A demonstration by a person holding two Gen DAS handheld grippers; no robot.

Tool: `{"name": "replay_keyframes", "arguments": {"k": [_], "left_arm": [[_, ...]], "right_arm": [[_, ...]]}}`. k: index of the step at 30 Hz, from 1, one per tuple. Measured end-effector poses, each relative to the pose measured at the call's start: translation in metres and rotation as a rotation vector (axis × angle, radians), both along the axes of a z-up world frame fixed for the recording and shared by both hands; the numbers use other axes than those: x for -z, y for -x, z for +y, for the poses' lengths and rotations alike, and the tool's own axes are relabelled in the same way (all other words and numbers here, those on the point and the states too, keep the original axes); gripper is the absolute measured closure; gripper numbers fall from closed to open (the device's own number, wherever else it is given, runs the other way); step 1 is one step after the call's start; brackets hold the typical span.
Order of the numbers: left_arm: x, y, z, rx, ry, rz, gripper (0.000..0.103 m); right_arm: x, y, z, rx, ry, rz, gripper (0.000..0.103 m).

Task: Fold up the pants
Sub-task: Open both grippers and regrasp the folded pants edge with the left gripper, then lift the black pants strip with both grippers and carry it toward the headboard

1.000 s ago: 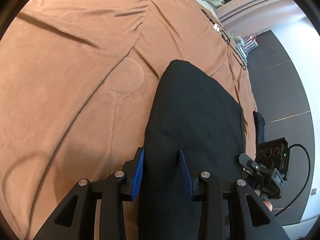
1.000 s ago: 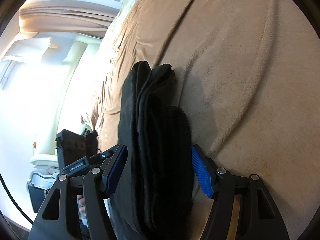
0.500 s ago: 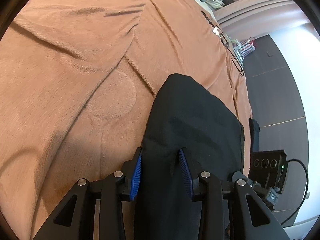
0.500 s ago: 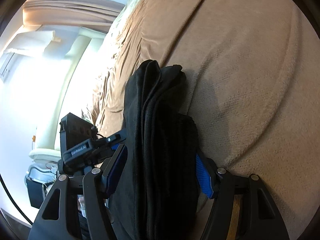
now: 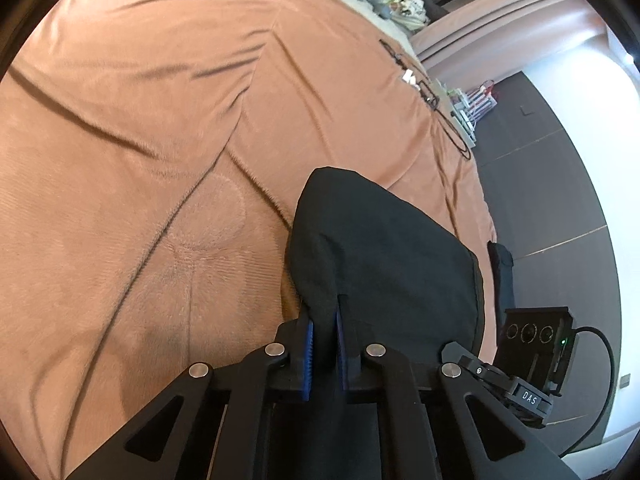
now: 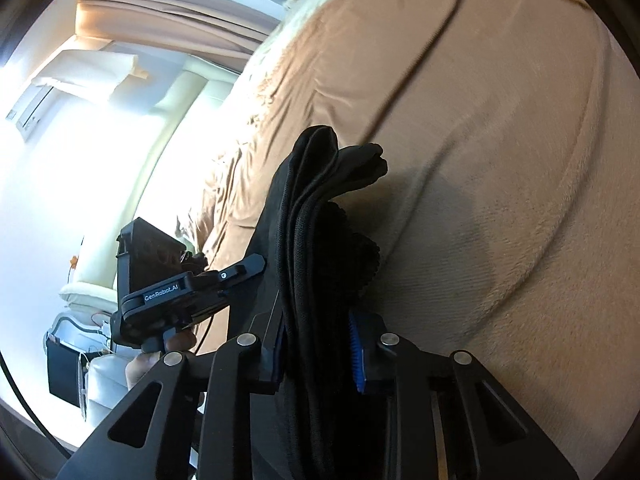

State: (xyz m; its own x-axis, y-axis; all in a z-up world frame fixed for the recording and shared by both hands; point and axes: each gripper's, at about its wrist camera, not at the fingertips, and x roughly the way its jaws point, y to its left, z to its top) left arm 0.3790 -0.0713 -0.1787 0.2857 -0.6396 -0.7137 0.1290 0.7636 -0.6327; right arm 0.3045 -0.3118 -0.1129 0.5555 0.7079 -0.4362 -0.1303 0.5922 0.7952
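both jaws have just closed on the folded pants (image 5: 384, 248): left gripper (image 5: 323, 334) pinches one near edge, right gripper (image 6: 318, 344) clamps the thick stack, which runs forward from them over the bed (image 5: 140, 140).

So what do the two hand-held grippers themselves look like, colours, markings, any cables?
Both are matte black, with angular finger arms that have triangular cut-outs and silver rivets, and ribbed blue pads. The left hand-held gripper looks the same as the right hand-held gripper. Seen from the other's camera, one body reads "DAS" with a black cable and a small green light, the other "GenRobot.AI".
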Motion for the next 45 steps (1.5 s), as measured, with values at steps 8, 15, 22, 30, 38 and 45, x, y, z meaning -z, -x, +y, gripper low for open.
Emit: {"name": "replay_keyframes", "arguments": {"k": [8,15,22,30,38,45], "left_arm": [[-0.034,0.029,0.011,-0.025,0.015,-0.085,0.095],[-0.063,0.052,0.022,-0.036,0.055,-0.158,0.095],[-0.104,0.076,0.036,-0.047,0.081,-0.244,0.095],[-0.144,0.107,0.053,-0.062,0.092,-0.324,0.096],[-0.182,0.145,0.062,-0.064,0.086,-0.392,0.097],[-0.219,0.181,0.070,-0.074,0.077,-0.450,0.097]], "right_arm": [[-0.023,0.029,0.022,0.011,0.049,-0.113,0.081],[-0.057,0.062,0.049,0.023,0.149,-0.204,0.082],[-0.087,0.091,0.072,0.028,0.197,-0.284,0.082],[-0.103,0.130,0.079,0.028,0.214,-0.366,0.082],[-0.110,0.177,0.070,0.031,0.221,-0.424,0.082],[-0.119,0.205,0.068,0.028,0.214,-0.480,0.083]]}}
